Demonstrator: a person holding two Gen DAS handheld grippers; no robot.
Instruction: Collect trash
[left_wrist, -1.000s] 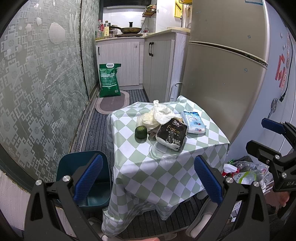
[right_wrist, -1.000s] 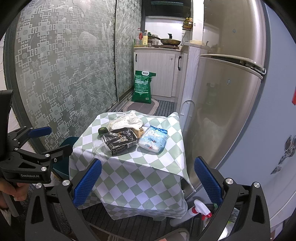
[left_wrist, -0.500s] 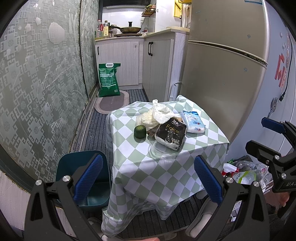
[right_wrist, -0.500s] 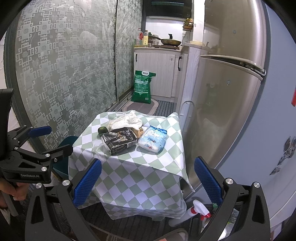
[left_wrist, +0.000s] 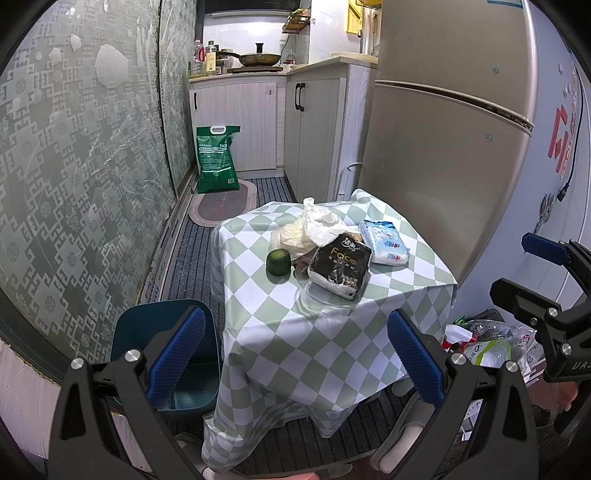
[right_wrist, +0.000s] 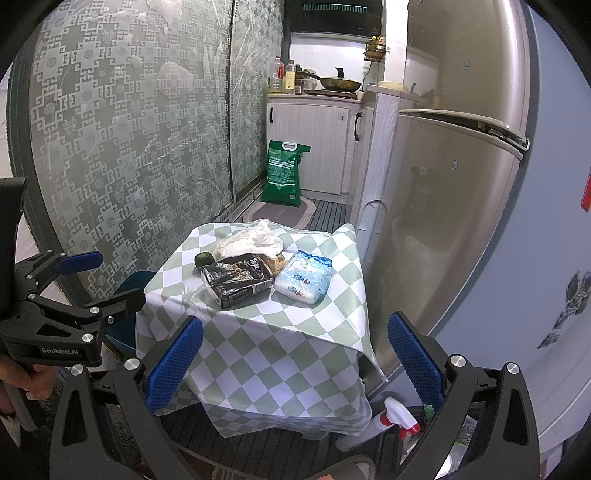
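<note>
A small table under a green-and-white checked cloth (left_wrist: 332, 332) (right_wrist: 288, 339) carries a crumpled white plastic bag (left_wrist: 314, 229) (right_wrist: 251, 242), a black pack marked "Face" (left_wrist: 340, 267) (right_wrist: 236, 282), a blue-white tissue pack (left_wrist: 384, 242) (right_wrist: 304, 282), a green round fruit (left_wrist: 277, 261) (right_wrist: 202, 259) and a clear wrapper (left_wrist: 317, 299). A dark teal bin (left_wrist: 162, 354) (right_wrist: 129, 284) stands left of the table. My left gripper (left_wrist: 295, 354) and right gripper (right_wrist: 293, 362) are both open and hold nothing, short of the table's near edge.
A tall beige fridge (left_wrist: 443, 147) stands right behind the table. Bagged clutter (left_wrist: 491, 343) and a spray bottle (right_wrist: 395, 417) lie on the floor at the right. A green sack (left_wrist: 216, 158) and kitchen cabinets (left_wrist: 236, 122) close the far end. Patterned glass panels (left_wrist: 74, 166) line the left.
Both views have shifted only slightly. Both grippers stay open and nothing on the table has moved.
</note>
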